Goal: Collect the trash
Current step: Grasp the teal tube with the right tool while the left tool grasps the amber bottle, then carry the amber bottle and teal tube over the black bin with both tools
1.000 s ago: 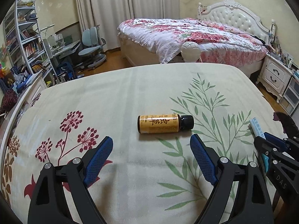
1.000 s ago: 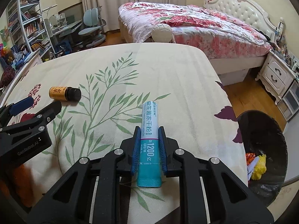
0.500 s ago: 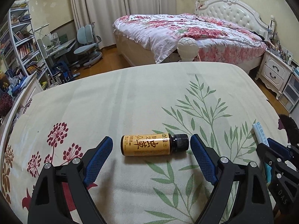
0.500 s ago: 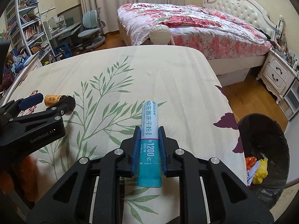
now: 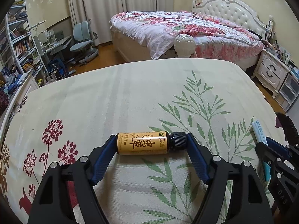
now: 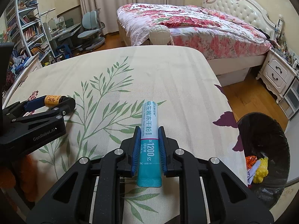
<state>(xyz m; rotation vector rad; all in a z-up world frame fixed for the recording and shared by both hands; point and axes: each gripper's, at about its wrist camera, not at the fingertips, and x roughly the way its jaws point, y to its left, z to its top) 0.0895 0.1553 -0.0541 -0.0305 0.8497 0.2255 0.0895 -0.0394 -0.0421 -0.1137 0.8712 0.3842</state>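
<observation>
We see a cream cloth (image 5: 115, 100) with green leaf and red flower prints filling the lower half of both frames. Behind it, upper right, a bed (image 5: 186, 29) with a pink floral quilt and white tufted headboard (image 5: 229, 9). A round cream knob (image 5: 184, 43) sits just at the cloth's far edge. White nightstand (image 5: 271, 72) at the right edge. Upper left: bookshelf (image 5: 16, 43), cluttered desk (image 5: 56, 43), two pale blue chairs (image 5: 83, 35). Beige curtains (image 5: 104, 9) top centre. Wooden floor (image 6: 248, 95) at right in the right wrist view.
</observation>
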